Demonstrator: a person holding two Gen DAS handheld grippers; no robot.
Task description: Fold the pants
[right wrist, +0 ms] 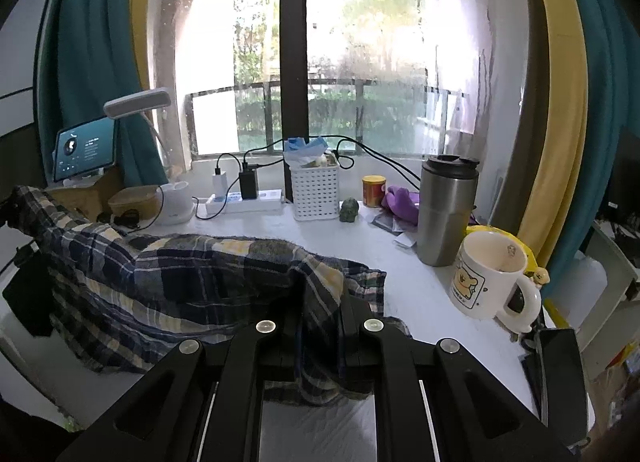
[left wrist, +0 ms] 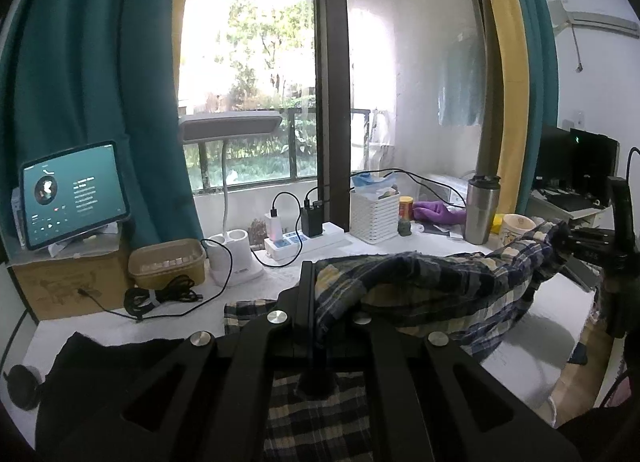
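Both grippers pinch the plaid pants, lifting 1 edge over the white table. Left gripper is closed tight on cloth; right gripper clamps a bunched fold. Only the left view shows a black garment; only the right shows the whole mug beside the steel tumbler.
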